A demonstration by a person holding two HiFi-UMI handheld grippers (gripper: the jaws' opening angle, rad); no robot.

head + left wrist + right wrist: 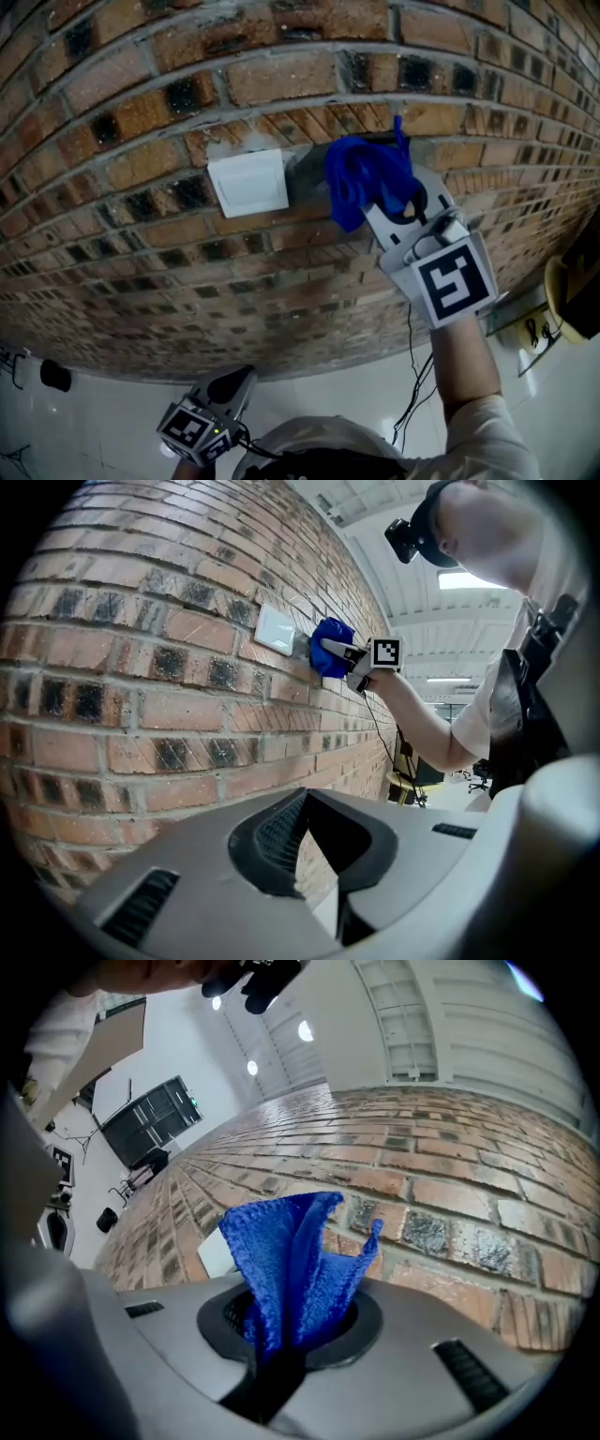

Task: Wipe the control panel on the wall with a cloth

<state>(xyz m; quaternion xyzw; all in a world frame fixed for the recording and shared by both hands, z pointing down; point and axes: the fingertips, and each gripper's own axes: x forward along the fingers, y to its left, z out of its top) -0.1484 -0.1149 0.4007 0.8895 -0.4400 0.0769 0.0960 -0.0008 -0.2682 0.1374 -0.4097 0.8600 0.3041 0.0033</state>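
The white control panel [248, 183] is a square plate on the brick wall [141, 112]; the left gripper view shows the panel [276, 628] too. Just right of it, over a grey mortar patch [305, 173], hangs a bunched blue cloth [366, 178]. My right gripper [386, 202] is shut on the cloth [295, 1260], which stands up out of its jaws. Whether the cloth touches the wall I cannot tell. My left gripper [234, 384] hangs low by the body, away from the wall, its jaws together with nothing in them.
A yellow round object [565, 292] and a white bracket with cables [525, 328] sit at the right. A thin black cable [412, 375] hangs along the wall below my right gripper. A small black object [56, 375] lies on the white floor at the left.
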